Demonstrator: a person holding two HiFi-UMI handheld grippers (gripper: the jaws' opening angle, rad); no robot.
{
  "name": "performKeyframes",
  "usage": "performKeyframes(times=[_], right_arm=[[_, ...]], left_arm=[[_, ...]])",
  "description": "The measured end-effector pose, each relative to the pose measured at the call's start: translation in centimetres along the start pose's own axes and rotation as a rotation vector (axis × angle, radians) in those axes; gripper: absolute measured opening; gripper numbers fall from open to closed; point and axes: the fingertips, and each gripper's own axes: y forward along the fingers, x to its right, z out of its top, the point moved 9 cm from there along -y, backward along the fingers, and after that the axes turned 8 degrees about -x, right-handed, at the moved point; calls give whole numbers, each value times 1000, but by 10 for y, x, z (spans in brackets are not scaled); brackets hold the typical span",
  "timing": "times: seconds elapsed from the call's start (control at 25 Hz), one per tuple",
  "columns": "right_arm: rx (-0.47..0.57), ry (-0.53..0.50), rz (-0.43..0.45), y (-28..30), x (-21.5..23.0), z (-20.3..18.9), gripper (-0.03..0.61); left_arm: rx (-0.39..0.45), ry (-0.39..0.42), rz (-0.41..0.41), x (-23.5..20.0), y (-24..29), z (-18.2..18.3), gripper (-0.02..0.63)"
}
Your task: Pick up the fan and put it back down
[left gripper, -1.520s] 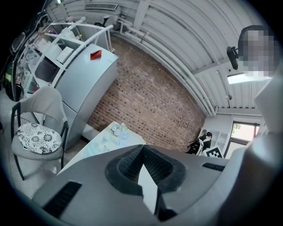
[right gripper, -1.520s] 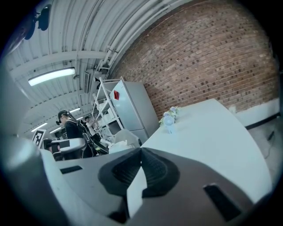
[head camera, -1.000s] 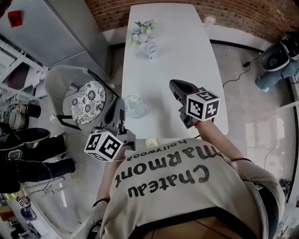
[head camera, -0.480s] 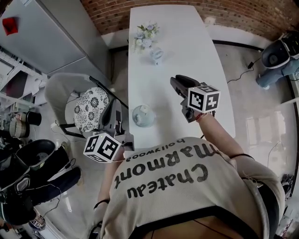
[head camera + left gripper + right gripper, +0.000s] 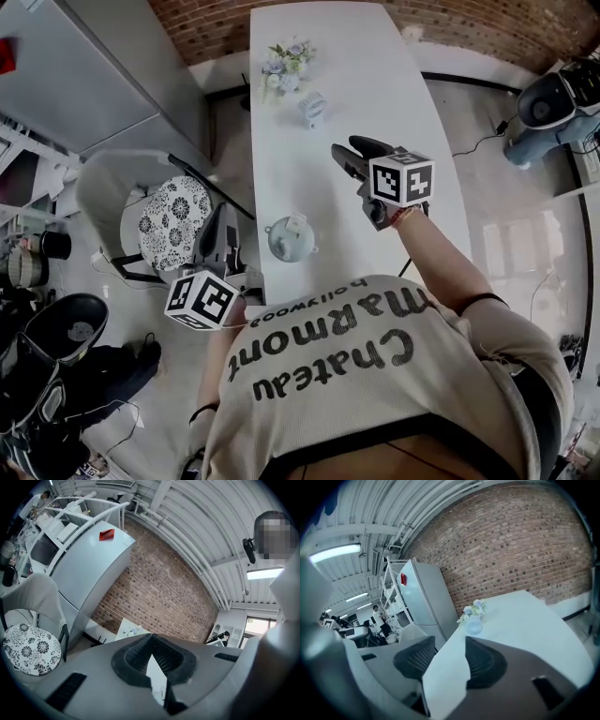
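Head view: the fan (image 5: 312, 106) is being seen upright on the far part of the table (image 5: 403, 84), just beside the flowers (image 5: 286, 61), and is not being touched by anything. The right gripper (image 5: 354, 152) is being held over the middle of the table, pointed toward the fan but well short of it. The left gripper (image 5: 223, 217) is being held off the table's left edge, near a chair (image 5: 173, 214). A round pot (image 5: 289, 237) is standing on the near end, between the two grippers. Left gripper view: the left gripper (image 5: 151, 639) is being shown closed, pads meeting at the tips, with nothing held. Only a sliver of table is being glimpsed past them. Right gripper view: the right gripper (image 5: 447, 648) is being shown partly open, the jaws having just been opening, with only bare table between them. The fan (image 5: 474, 626) is being framed just above the gap and a little right of its centre, with the flowers (image 5: 472, 609) close behind. Judgement: the approach to the fan is being made. For a clean pick, the gap should be centred on the fan while the reach is being carried forward. The jaws are probably best widened further, closed on the base or body rather than the grille, and kept off the flowers.
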Motion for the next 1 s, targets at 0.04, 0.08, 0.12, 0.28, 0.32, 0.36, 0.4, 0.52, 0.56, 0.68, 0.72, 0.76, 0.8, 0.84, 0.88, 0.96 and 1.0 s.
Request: performKeyframes(times=[0.04,0.08,0.12,0.28,0.32,0.36,0.4,0.52,0.56,0.68,0.72,0.76,0.8,0.84,0.88,0.96,1.0], right_arm=[[-11,-10,-1,3,0,2,212],[-23,-21,-5,6,0,4,215],[-34,-33,-10,9,0,5,219],[-80,-54,-16,20,4,10,224],[-90,-58,-14,23,5,13,225],[-103,-65,-15,26,6,15,230],[-116,-77,-20,30,7,18,235],[-158,-118,-39,39,11,23,241],[-172,-131,-43,42,11,25,244],[-208,-191,-55,51,11,32,252],[-221,-216,-59,54,10,35,253],[-234,-242,-65,58,10,38,255],[-249,-271,-73,61,9,40,256],[-262,-302,-84,64,9,43,258],[-274,-337,-99,68,8,46,258],[-295,-427,-137,73,7,51,253],[-309,-481,-154,76,7,54,253]], left_arm=[[-2,-2,0,-2,2,1,2],[-5,-4,1,-4,3,2,2],[-6,-5,1,-7,4,3,2],[-15,-18,-1,-18,8,-1,2],[-23,-21,2,-21,9,-2,2],[-28,-26,4,-25,9,-4,2],[-32,-33,5,-29,10,-6,2],[-42,-42,7,-38,13,-10,2],[-46,-39,5,-41,15,-11,2],[-51,-35,-3,-48,18,-13,2],[-53,-37,-4,-51,19,-13,2],[-54,-39,-4,-54,20,-13,2],[-56,-42,-3,-57,20,-13,2],[-56,-44,-2,-60,20,-13,2],[-55,-47,0,-63,20,-13,2],[-51,-54,3,-70,19,-12,2],[-48,-57,7,-72,19,-10,2]])
